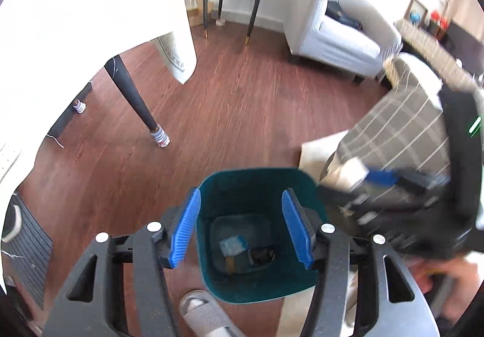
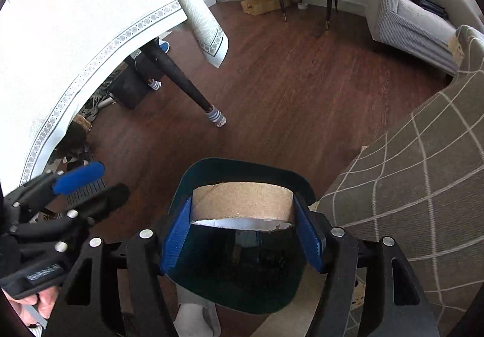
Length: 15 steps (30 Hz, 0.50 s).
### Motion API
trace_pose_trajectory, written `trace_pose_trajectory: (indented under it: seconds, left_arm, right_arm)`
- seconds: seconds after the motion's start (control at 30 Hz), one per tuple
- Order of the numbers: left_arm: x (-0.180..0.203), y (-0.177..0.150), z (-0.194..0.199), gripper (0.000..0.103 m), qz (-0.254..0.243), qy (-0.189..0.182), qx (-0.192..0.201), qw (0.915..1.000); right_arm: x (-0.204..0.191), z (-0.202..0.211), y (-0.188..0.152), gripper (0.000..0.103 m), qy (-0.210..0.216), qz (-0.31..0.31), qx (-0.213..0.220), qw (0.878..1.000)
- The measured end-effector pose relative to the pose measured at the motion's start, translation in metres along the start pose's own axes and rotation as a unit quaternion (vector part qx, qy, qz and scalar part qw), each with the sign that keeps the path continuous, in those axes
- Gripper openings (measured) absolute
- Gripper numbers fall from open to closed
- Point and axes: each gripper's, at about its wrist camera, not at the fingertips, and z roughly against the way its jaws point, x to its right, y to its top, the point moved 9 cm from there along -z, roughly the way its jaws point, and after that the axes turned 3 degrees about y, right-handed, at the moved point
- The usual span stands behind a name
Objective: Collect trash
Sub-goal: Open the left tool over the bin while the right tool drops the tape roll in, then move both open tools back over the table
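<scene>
Left wrist view: the left claw (image 1: 242,226) hangs directly over the teal bin (image 1: 260,234), jaws parted with nothing between the blue pads (image 1: 186,228). The bin stands on the wooden floor (image 1: 242,100), its mouth unobstructed. At the bottom lie a small blue-and-white wrapper (image 1: 233,246) and a dark scrap (image 1: 263,255) (too small to identify). At the right edge, blurred, the right claw (image 1: 372,178) carries a pale object over the bin's rim.

Right wrist view: the right claw (image 2: 242,231) is clamped on a cardboard tape core (image 2: 242,203), one pad on each end of its width, and holds it above the bin (image 2: 239,291). The core is a short, wide ring: brown outside, whitish inside, with a torn lower edge.

Handling, as a judgement: the core is light and fairly stiff, but a thin cardboard ring flattens under hard pressure across its diameter, so moderate pressure suffices. The rough paper surface should not slip against the ribbed pads. It is not fragile and may be dropped. The left claw (image 2: 81,182) stands to the left, beside the cloth-covered worktop (image 2: 60,34).
</scene>
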Motion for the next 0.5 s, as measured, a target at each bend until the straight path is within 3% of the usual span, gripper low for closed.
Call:
trace_pose_trajectory:
  seconds: [0.17, 0.27, 0.37, 0.5]
  left_arm:
    - [0.011, 0.018, 0.016, 0.046, 0.007, -0.018, 0.026, 0.9995]
    - [0.015, 0.029, 0.027, 0.045, 0.010, -0.025, 0.043, 0.9987]
    - [0.020, 0.038, 0.037, 0.045, 0.015, -0.029, 0.058, 0.9978]
    - [0.027, 0.048, 0.046, 0.045, 0.025, -0.039, 0.071, 0.9964]
  right_arm:
    - [-0.001, -0.017, -0.015, 0.067, -0.003, 0.001, -0.027, 1.000]
    - [-0.004, -0.024, -0.022, 0.068, 0.001, 0.004, -0.042, 0.999]
    - [-0.010, -0.030, -0.032, 0.076, 0.001, 0.025, -0.064, 0.998]
    - [-0.009, -0.025, -0.040, 0.077, -0.014, 0.046, -0.069, 0.996]
